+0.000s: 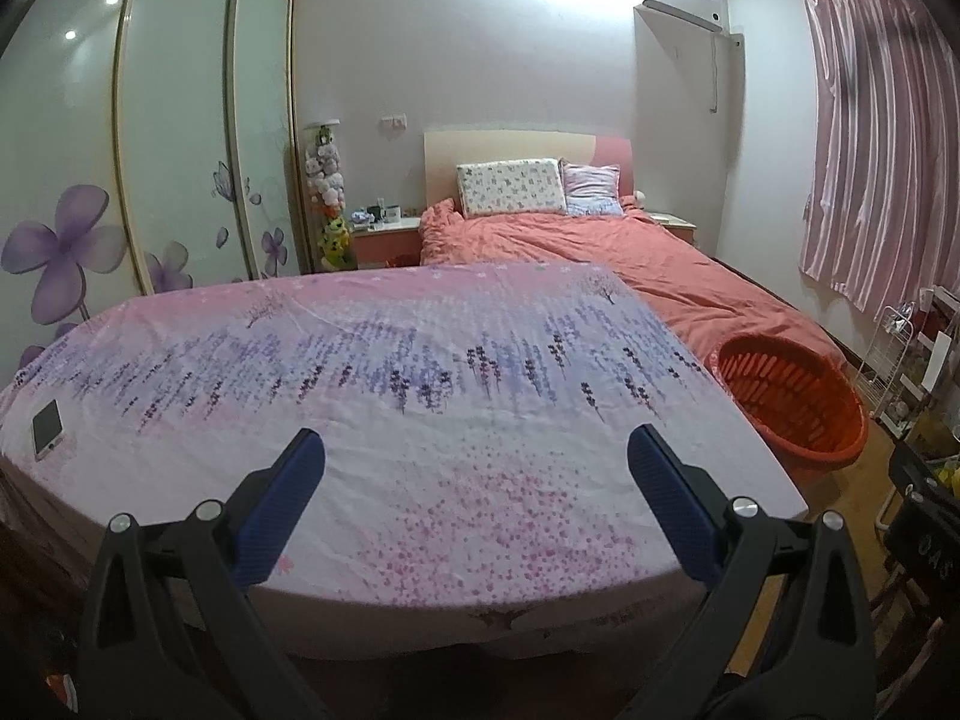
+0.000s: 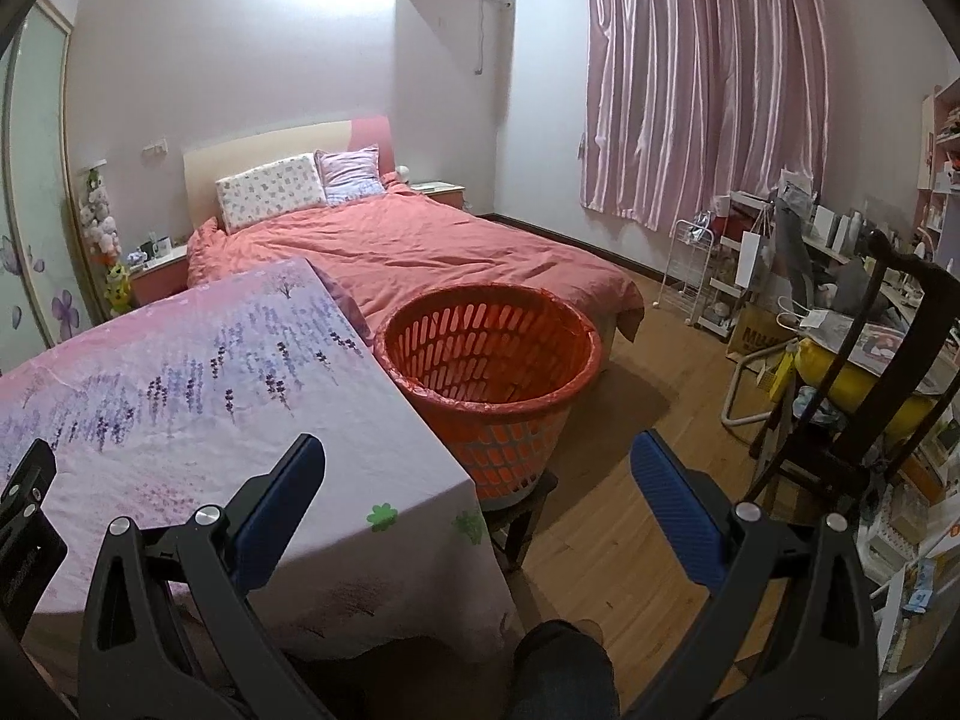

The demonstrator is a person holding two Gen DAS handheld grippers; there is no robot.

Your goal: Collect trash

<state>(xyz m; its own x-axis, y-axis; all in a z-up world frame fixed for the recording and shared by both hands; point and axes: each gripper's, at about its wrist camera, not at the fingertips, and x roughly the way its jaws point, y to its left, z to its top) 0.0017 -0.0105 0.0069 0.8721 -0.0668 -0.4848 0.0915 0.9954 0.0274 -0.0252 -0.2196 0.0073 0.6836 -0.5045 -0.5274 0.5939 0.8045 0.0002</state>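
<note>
We see the orange basket (image 2: 489, 354) (slotted sides, lined with a red bag) standing on a dark stool (image 2: 519, 516) just beside the right edge of the table (image 1: 420, 420). Our left gripper (image 1: 474, 450) hovers over the table's near edge, jaws wide and holding nothing. Our right gripper (image 2: 477, 456) hangs past the table's near right corner, also wide and empty. A phone (image 1: 47, 429) lies near the table's left edge, on the flowered cloth. Beyond is the bed (image 2: 420, 252).

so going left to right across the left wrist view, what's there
white smartphone on the lavender-print tablecloth → orange slatted plastic basket → white wire rack
</note>
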